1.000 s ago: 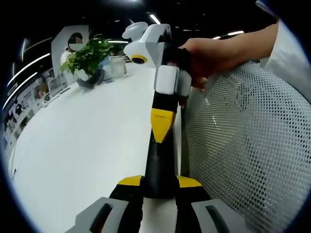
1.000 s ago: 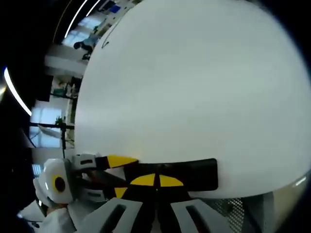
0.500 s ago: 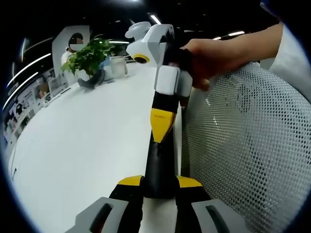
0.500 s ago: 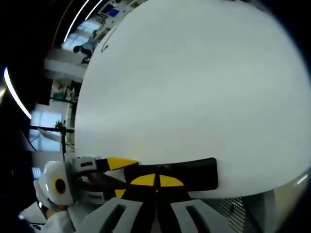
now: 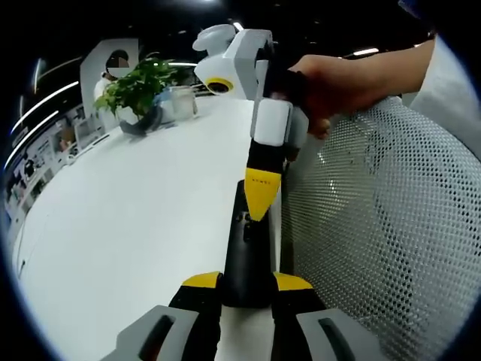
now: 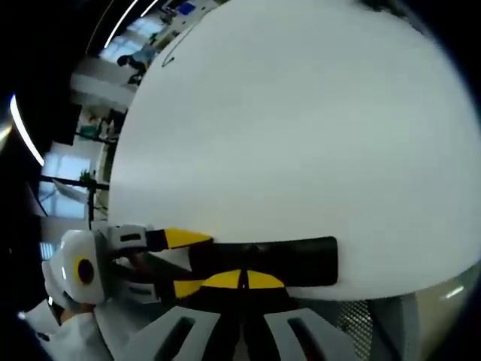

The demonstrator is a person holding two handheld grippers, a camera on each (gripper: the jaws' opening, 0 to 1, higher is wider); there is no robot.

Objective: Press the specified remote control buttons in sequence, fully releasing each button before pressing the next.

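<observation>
Right gripper (image 5: 259, 207) has lifted since a second ago, so the remote (image 5: 248, 256) now shows buttons below its yellow tip. Remote lies on the white table (image 5: 128, 226), at the edge next to the mesh chair back (image 5: 376, 226), clamped at one end by the left gripper (image 5: 246, 289). Right jaws look pinched together, holding nothing. Looks like a release between presses; next move: line up on the next button, press straight down.

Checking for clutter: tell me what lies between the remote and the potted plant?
Bare white table only, between remote and potted plant, in the left gripper view.
</observation>
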